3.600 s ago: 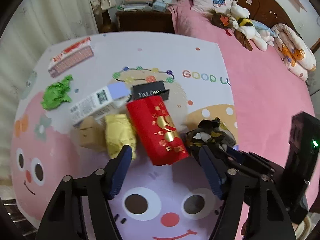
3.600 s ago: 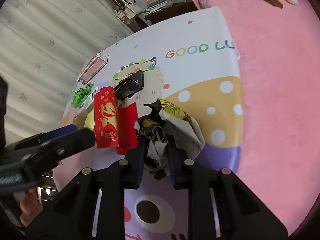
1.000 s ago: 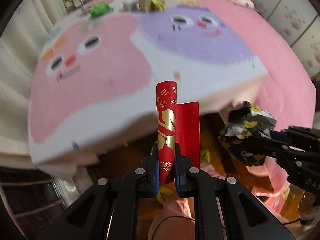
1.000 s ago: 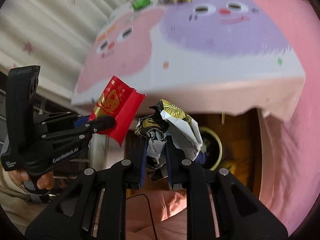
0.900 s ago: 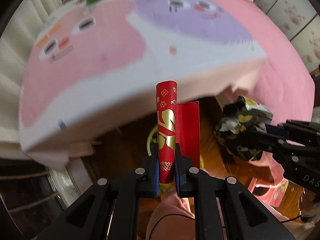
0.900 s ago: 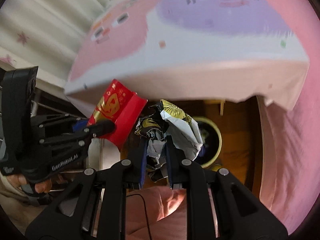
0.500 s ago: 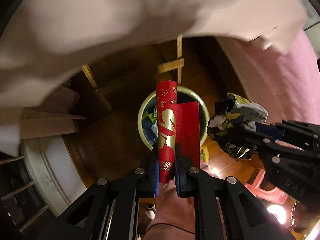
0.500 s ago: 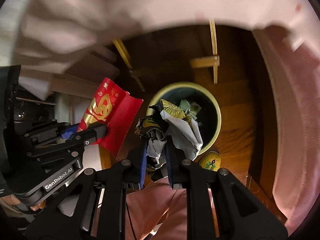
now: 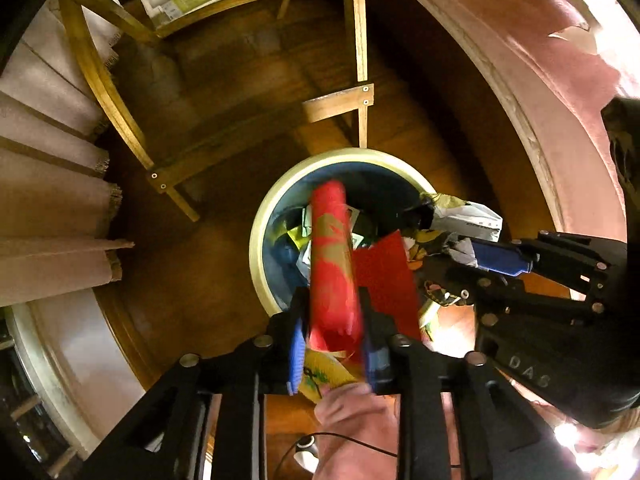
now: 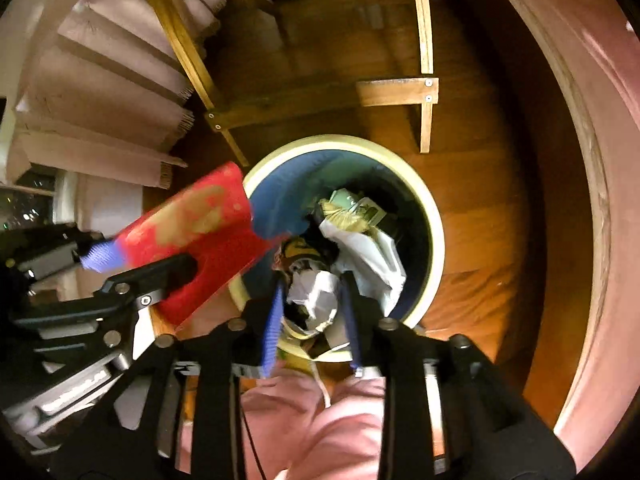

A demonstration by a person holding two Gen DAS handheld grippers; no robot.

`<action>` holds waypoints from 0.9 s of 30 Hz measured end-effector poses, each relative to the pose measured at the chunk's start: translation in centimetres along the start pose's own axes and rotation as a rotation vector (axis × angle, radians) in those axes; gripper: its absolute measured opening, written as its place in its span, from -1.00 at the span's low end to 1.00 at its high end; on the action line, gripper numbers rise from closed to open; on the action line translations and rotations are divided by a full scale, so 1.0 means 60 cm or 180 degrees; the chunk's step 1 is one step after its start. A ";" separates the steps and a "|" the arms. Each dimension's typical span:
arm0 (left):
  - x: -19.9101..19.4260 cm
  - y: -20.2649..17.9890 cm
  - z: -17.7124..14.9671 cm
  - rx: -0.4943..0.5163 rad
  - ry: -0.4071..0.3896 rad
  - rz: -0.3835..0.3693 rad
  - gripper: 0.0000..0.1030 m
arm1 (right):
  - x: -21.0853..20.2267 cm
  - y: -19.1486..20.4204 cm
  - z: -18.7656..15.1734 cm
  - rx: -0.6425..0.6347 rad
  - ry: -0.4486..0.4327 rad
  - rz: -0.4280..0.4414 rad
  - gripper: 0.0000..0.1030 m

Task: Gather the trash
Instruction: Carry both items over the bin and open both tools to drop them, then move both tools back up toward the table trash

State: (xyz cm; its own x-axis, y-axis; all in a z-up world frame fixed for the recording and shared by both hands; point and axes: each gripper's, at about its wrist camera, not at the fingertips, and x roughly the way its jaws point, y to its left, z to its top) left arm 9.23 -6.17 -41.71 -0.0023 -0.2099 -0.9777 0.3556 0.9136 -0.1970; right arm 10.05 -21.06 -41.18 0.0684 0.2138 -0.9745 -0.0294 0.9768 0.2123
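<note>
Half a second before, both claws were clamped tight on their loads above the bin; by this moment the jaws had parted. The left claw stood low in the middle of its own frame with a wider gap between its blue pads than before. The red packet between them was smeared with motion blur. I judged it let go and starting to slide, its far end already over the mouth of the bin. In the right wrist view the same packet showed at centre left, tilted towards the rim.

The right claw had opened a little too. The crumpled wrapper sat between the jaws at the lower middle of the frame, directly over the blue lining. Because of blur and shadow I could not be sure whether the pads still touched it, though it looked freed rather than gripped. Paper and foil scraps already lay inside the bin below it.

The view had also dropped: the bench top and its patterned cloth were gone. Only the wooden bench frame at the upper centre and the dark floor surrounded the bin.

For the task, the carry seemed finished and the drop under way, so two pieces should land inside. The red packet was long and lay near the front rim, so it might catch there. A yellow scrap lay on the floor just outside the rim, at the bottom centre of the left view, not yet collected.
</note>
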 end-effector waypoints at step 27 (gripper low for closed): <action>-0.303 -0.016 0.055 -0.0291 -0.0521 0.0065 0.35 | -0.318 0.083 0.030 -0.0099 -0.0482 -0.0347 -0.06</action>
State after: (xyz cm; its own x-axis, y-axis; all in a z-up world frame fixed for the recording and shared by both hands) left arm 12.02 -4.37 -23.50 0.1588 -0.2382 -0.9582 0.2676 0.9445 -0.1905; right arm 10.39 -20.26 -21.39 0.2220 0.1087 -0.9690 -0.0444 0.9939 0.1014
